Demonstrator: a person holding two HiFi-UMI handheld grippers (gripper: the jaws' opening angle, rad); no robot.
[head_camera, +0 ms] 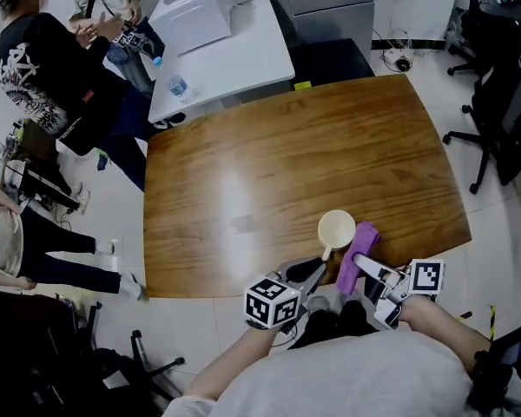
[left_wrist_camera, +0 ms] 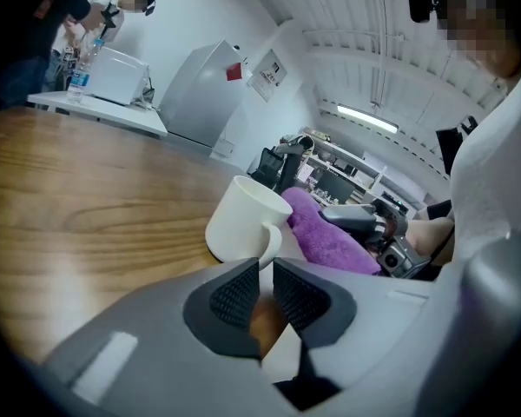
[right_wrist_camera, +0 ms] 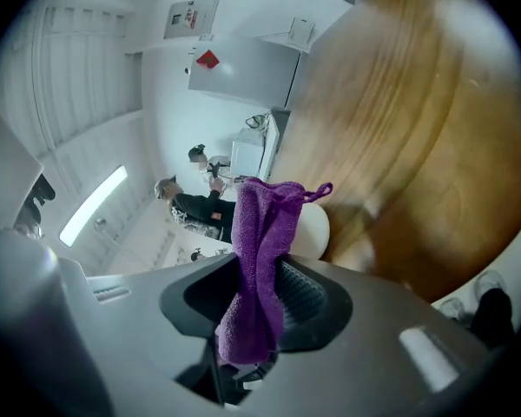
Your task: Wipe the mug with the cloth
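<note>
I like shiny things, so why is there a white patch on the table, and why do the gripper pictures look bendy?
Head view: light glaring off the table. Left gripper view: wide lens curves the room behind the mug. Right gripper view: same curving, blurry table behind the cloth.

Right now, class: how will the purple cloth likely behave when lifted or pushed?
Probably floppy: the cloth folds and bunches in the right gripper. Likely light and not slippery: its surface looks fuzzy. Pushed against the mug, it should crumple.
</note>
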